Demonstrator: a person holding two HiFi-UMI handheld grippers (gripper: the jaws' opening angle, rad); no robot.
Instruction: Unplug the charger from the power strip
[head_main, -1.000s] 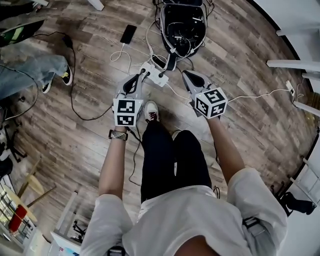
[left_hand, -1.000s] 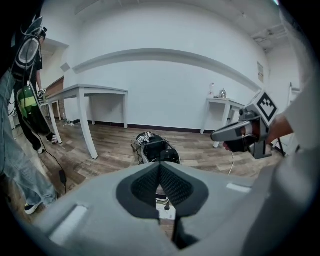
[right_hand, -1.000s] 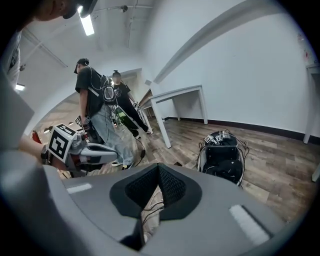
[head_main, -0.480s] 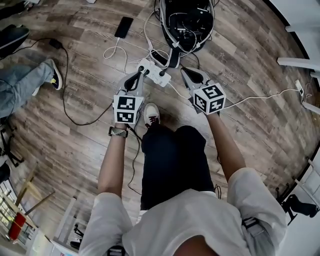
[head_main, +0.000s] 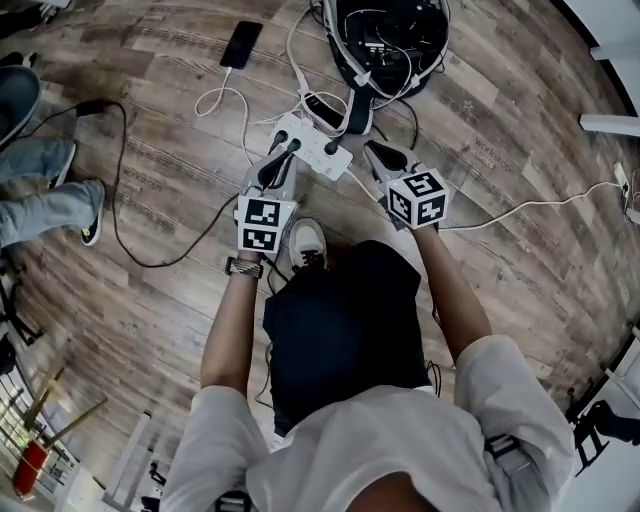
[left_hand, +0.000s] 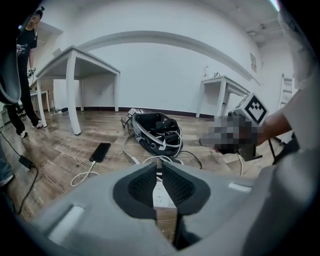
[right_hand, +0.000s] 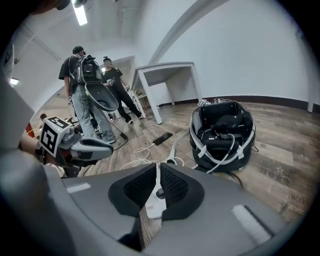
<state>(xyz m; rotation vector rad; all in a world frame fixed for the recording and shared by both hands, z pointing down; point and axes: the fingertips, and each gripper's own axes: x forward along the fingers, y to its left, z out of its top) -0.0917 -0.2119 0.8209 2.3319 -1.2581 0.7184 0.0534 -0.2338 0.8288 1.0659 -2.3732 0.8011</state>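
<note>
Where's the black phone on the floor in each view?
Head view: black phone near the top edge, left of centre.
Left gripper view: phone left of centre, on the floor with a white cable leading from it.
Right gripper view: phone about mid-frame, on the floor.
Shared landmark: open black bag, to the phone's right in all three.

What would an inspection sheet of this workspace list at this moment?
Surface: wood-plank floor.
Job's things: white power strip on the floor, dark plugs seated in it; charger not told apart.
Clutter: phone, open black bag of wires.
Grippers: left gripper and right gripper above the strip, jaws just opening, narrowly apart, nothing gripped.
Cables: white cable to the phone, black cable across the floor.
Surroundings: white tables, bystanders.
</note>
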